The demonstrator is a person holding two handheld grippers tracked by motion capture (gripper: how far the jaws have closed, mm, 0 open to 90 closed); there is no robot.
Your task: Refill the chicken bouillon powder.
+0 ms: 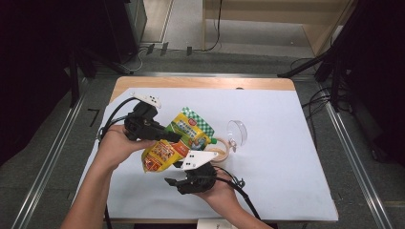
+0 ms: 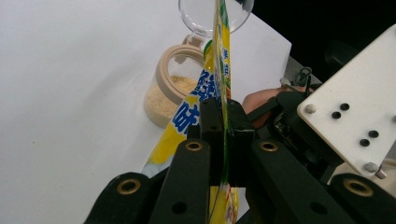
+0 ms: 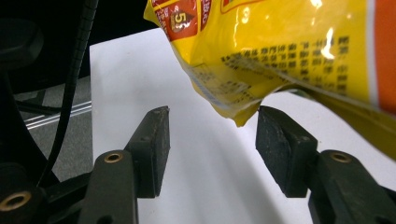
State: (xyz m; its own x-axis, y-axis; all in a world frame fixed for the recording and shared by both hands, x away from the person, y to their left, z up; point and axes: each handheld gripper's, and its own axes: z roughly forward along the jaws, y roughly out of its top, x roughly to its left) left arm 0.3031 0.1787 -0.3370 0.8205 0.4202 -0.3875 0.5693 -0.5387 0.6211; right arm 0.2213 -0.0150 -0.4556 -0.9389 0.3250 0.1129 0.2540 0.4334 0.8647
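Note:
A yellow and green snack pouch (image 1: 177,138) hangs tilted above the white table cover. My left gripper (image 1: 173,137) is shut on its edge; in the left gripper view the thin pouch (image 2: 219,70) is pinched between the two black jaws of my left gripper (image 2: 223,119). My right gripper (image 1: 173,182) sits just below the pouch's lower end, open. In the right gripper view the pouch's bottom corner (image 3: 280,51) hangs just above the gap of my right gripper (image 3: 212,140), and the pads (image 3: 152,140) do not touch it.
An open jar (image 1: 222,151) holding pale powder (image 2: 170,91) stands right of the pouch, with its clear lid (image 1: 237,132) lying behind it. The white cover (image 1: 277,143) spreads over the wooden table. Cables trail from both grippers.

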